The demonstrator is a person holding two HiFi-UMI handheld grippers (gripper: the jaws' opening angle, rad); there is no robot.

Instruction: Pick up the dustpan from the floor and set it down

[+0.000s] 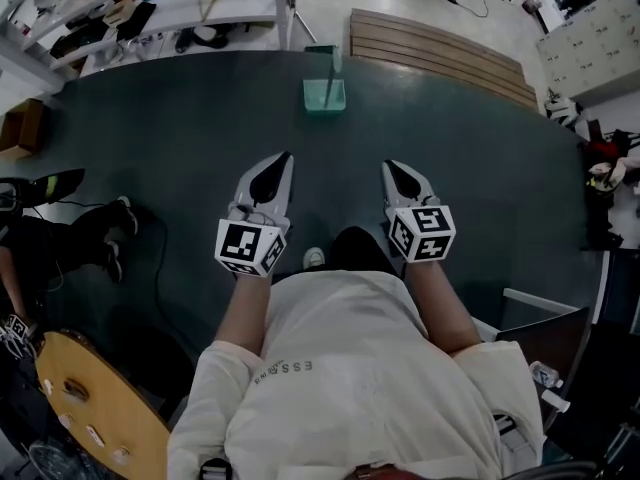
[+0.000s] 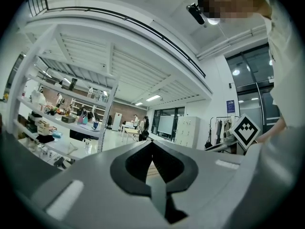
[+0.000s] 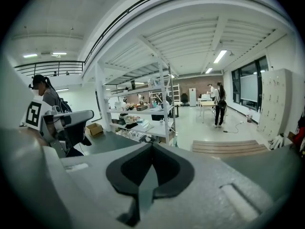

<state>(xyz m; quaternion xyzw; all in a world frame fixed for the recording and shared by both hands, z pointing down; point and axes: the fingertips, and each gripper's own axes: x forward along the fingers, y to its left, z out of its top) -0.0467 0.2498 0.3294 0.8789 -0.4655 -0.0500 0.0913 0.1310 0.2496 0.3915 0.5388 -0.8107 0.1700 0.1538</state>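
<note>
A pale teal dustpan (image 1: 325,93) with an upright handle stands on the dark floor mat (image 1: 180,128), straight ahead of me in the head view. My left gripper (image 1: 286,157) and right gripper (image 1: 388,165) are held side by side in front of my body, both well short of the dustpan and pointing toward it. In the left gripper view the jaws meet at the tips (image 2: 152,141) with nothing between them. The right gripper (image 3: 152,144) in its own view is likewise shut and empty. The dustpan does not show clearly in either gripper view.
A slatted wooden platform (image 1: 440,53) lies beyond the mat at the back right. White shelving (image 1: 150,8) loaded with items runs along the back left, with a cardboard box (image 1: 20,128) beside it. A person (image 1: 60,238) sits at the left; a round wooden board (image 1: 95,408) lies near my left side.
</note>
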